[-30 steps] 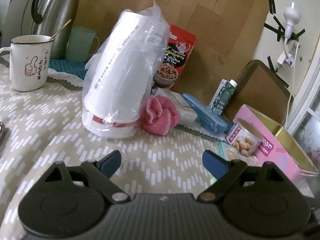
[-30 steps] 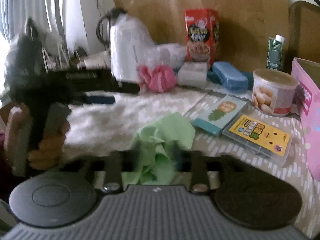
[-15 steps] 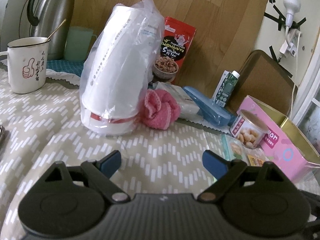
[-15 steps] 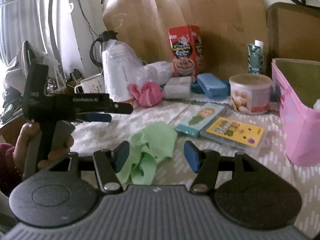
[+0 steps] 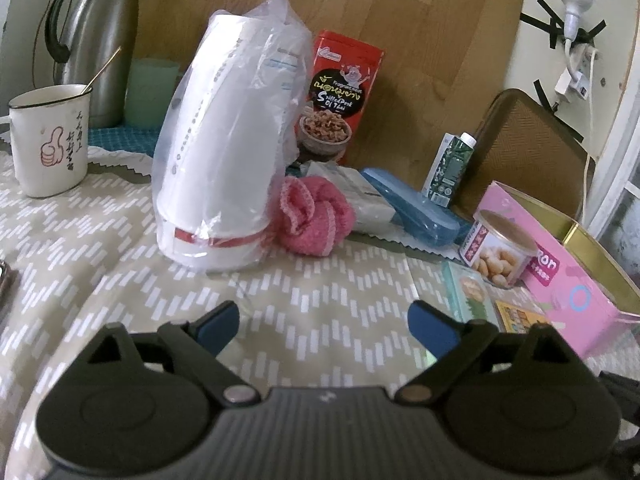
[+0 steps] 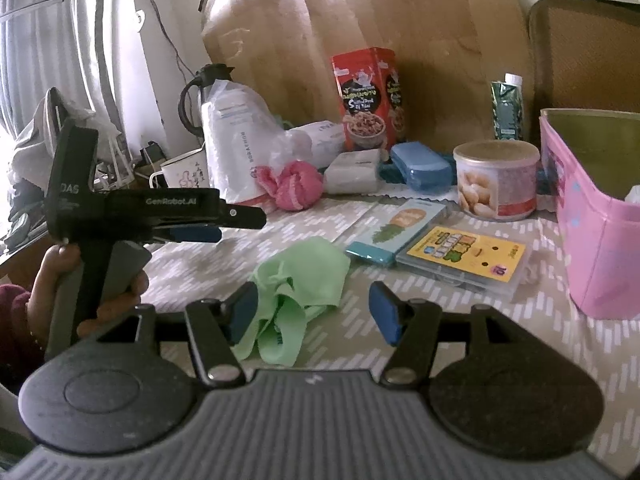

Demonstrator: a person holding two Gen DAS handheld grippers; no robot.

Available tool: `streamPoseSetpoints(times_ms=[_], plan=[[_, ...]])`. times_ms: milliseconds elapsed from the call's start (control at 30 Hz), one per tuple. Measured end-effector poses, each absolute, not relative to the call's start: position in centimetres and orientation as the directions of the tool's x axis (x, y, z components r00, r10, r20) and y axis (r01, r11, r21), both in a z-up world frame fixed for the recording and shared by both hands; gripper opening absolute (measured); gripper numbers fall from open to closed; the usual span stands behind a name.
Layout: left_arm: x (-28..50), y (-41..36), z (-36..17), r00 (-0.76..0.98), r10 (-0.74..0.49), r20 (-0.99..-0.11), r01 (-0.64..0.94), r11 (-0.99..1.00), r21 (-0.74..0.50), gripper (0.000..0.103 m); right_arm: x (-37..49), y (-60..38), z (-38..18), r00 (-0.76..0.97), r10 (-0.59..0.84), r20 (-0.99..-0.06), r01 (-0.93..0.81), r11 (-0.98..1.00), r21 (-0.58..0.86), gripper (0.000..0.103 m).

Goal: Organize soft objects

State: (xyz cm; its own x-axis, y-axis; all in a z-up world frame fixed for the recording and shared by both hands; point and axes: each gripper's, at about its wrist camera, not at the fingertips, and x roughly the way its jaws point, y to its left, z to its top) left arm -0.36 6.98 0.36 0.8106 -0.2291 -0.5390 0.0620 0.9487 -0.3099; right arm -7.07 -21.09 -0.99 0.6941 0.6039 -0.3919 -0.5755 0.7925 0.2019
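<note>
A rolled pink knit cloth [image 5: 314, 216] [image 6: 290, 184] leans against a white appliance wrapped in plastic [image 5: 228, 160] at the back of the table. A crumpled light green cloth [image 6: 298, 280] lies on the patterned tablecloth, just ahead of my right gripper [image 6: 314, 316], whose blue pads stand apart with nothing pressed between them. My left gripper [image 5: 324, 326] hangs over bare tablecloth well short of the pink cloth; its jaws are opening and nothing is between them. In the right wrist view the left gripper [image 6: 200, 228] is held by a hand at the left.
A pink open box [image 6: 592, 216] [image 5: 560, 264] stands at the right. Around it are a nut can [image 6: 496, 180], two flat card packs [image 6: 464, 256], a blue case [image 5: 412, 208], a red snack box [image 5: 340, 92], a white mug [image 5: 48, 140] and a steel flask [image 5: 96, 40].
The right wrist view has gone from blurred to sharp after a small sideways shift, and the green cloth now lies ahead of the pads. The left gripper's pads stand slightly wider.
</note>
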Motion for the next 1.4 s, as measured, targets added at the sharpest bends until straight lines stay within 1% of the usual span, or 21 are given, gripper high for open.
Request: streamPoseSetpoints(times_ms=[233, 367, 467, 533, 633, 667, 700, 733, 767, 800, 833, 867, 900, 967, 1000, 1100, 1233, 1400], plan=[[-0.6, 7.1, 0.6, 0.793, -0.248, -0.556, 0.066, 0.943, -0.326, 0.095, -7.2, -20.9, -1.0, 0.694, 0.601, -0.396, -0.583, 0.792, 0.181, 0.064], [-1.3, 6.7, 1.0, 0.759, -0.330, -0.562, 0.119, 0.918, -0.378, 0.094, -7.3, -20.2, -1.0, 0.688, 0.597, -0.412, -0.601, 0.787, 0.138, 0.064], [-1.9, 5.7, 1.8, 0.737, -0.393, -0.550, 0.184, 0.900, -0.396, 0.094, -7.2, -19.8, -1.0, 0.680, 0.594, -0.429, -0.612, 0.782, 0.113, 0.064], [-2.2, 4.7, 2.4, 0.722, -0.436, -0.538, 0.243, 0.887, -0.392, 0.094, -7.1, -19.5, -1.1, 0.676, 0.588, -0.443, -0.614, 0.783, 0.102, 0.064], [-2.3, 3.0, 2.6, 0.694, -0.456, -0.558, 0.289, 0.885, -0.364, 0.094, -6.9, -19.0, -1.2, 0.667, 0.576, -0.472, -0.617, 0.783, 0.083, 0.064], [-2.1, 2.5, 2.3, 0.680, -0.462, -0.570, 0.298, 0.884, -0.361, 0.093, -6.8, -18.7, -1.3, 0.662, 0.572, -0.485, -0.620, 0.781, 0.075, 0.064], [-1.9, 2.1, 2.0, 0.665, -0.464, -0.585, 0.299, 0.884, -0.361, 0.085, -6.8, -18.5, -1.4, 0.656, 0.566, -0.499, -0.622, 0.780, 0.068, 0.064], [-1.7, 1.8, 1.5, 0.646, -0.467, -0.604, 0.297, 0.882, -0.365, 0.069, -6.6, -18.2, -1.5, 0.650, 0.560, -0.513, -0.625, 0.779, 0.059, 0.064], [-1.5, 1.5, 0.9, 0.621, -0.476, -0.622, 0.295, 0.878, -0.377, 0.065, -6.7, -17.9, -1.5, 0.649, 0.555, -0.519, -0.628, 0.777, 0.046, 0.064], [-1.9, 1.2, 0.9, 0.643, -0.462, -0.611, 0.295, 0.886, -0.359, 0.056, -6.7, -17.7, -1.5, 0.648, 0.553, -0.523, -0.634, 0.773, 0.032, 0.063], [-2.0, 0.8, 0.9, 0.630, -0.473, -0.616, 0.312, 0.881, -0.356, 0.043, -6.9, -17.4, -1.5, 0.649, 0.552, -0.524, -0.641, 0.767, 0.014, 0.050], [-2.2, 0.5, 1.0, 0.614, -0.489, -0.619, 0.327, 0.872, -0.364, 0.039, -7.2, -17.2, -1.6, 0.646, 0.558, -0.520, -0.654, 0.756, -0.001, 0.040], [-2.2, 0.4, 1.0, 0.603, -0.501, -0.621, 0.334, 0.865, -0.375, 0.036, -7.4, -17.1, -1.6, 0.637, 0.573, -0.516, -0.670, 0.742, -0.003, 0.022], [-2.2, -0.1, 1.4, 0.595, -0.515, -0.618, 0.343, 0.857, -0.384, 0.036, -7.8, -16.8, -1.6, 0.648, 0.568, -0.507, -0.670, 0.742, -0.025, 0.017], [-2.2, -0.5, 1.7, 0.594, -0.522, -0.612, 0.353, 0.853, -0.385, 0.036, -8.0, -16.7, -1.6, 0.658, 0.563, -0.500, -0.667, 0.744, -0.039, 0.012], [-2.1, -1.9, 3.3, 0.611, -0.535, -0.583, 0.396, 0.845, -0.360, 0.036, -8.5, -17.6, -1.1, 0.700, 0.556, -0.448, -0.638, 0.769, -0.042, 0.012], [-1.2, -5.1, 6.2, 0.616, -0.576, -0.537, 0.473, 0.816, -0.332, 0.036, -9.0, -20.0, 0.4, 0.786, 0.514, -0.344, -0.565, 0.822, -0.063, 0.012], [0.2, -11.8, 9.4, 0.599, -0.634, -0.489, 0.600, 0.760, -0.249, 0.036, -9.1, -24.1, 2.4, 0.894, 0.386, -0.227, -0.415, 0.905, -0.096, 0.012]])
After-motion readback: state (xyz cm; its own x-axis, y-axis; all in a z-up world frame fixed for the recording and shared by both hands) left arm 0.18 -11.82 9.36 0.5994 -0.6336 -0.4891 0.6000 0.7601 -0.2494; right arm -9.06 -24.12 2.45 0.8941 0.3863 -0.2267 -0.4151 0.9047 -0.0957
